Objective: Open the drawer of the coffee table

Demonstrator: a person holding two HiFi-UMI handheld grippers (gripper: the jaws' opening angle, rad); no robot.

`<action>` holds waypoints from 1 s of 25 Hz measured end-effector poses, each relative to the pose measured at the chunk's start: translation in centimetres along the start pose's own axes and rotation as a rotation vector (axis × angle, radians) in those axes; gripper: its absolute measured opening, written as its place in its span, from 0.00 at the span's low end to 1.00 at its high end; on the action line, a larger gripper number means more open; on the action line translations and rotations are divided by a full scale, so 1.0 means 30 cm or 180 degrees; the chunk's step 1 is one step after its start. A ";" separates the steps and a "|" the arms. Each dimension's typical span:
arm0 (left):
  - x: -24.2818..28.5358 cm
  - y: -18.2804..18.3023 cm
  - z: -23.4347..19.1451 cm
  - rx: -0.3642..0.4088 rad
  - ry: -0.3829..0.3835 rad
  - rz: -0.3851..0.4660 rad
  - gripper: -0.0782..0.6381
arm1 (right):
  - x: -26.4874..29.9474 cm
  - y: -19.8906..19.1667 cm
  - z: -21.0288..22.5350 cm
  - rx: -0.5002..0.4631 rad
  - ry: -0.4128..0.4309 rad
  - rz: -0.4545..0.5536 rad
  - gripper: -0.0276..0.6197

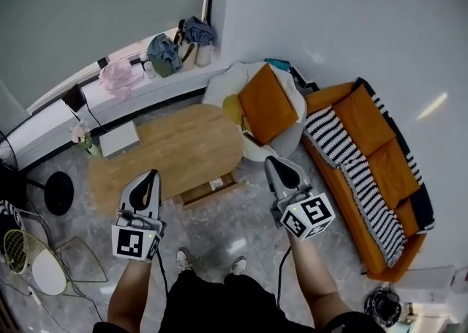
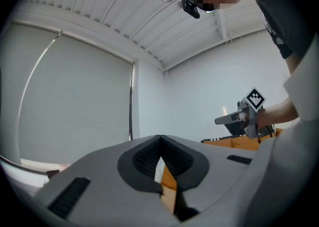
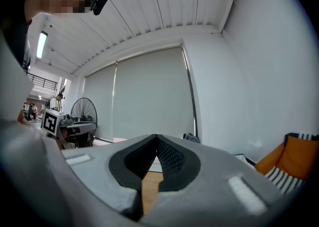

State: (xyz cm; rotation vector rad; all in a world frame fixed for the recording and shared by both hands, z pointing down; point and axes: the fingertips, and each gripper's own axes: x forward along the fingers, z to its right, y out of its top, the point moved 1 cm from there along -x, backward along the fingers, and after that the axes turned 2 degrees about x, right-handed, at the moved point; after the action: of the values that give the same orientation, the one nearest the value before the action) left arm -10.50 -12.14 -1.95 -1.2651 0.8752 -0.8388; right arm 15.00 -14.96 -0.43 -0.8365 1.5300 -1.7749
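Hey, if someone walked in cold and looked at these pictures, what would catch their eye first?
The orange sofa with its black-and-white striped throw along the right wall stands out first. Next comes the oval wooden coffee table mid-floor, with an orange cushion on the white armchair behind it. Nearest the person, the left gripper and right gripper show jaws shut and empty.

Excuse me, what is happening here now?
A person stands before the coffee table, holding a gripper in each hand. The left gripper and the right gripper are both shut and empty, held level, touching nothing. A wooden part shows under its near edge; I cannot tell whether it is the drawer.
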 end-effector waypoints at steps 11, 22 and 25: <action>-0.199 0.100 -0.015 0.0110 0.0236 0.0051 0.12 | -0.137 0.038 -0.038 -0.0175 -0.0135 0.0085 0.05; -0.288 0.148 -0.013 0.0211 0.0402 0.0101 0.12 | -0.315 0.033 0.037 -0.0341 -0.0487 0.0003 0.05; -0.283 0.154 -0.011 0.0207 0.0430 0.0118 0.12 | -0.319 0.044 0.049 -0.0230 -0.0562 0.0123 0.05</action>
State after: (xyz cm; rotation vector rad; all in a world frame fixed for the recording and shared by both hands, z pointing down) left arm -14.27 -4.13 -5.85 -1.1424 0.9684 -0.9243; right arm 21.93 -8.29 -2.11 -0.9656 1.4911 -1.5817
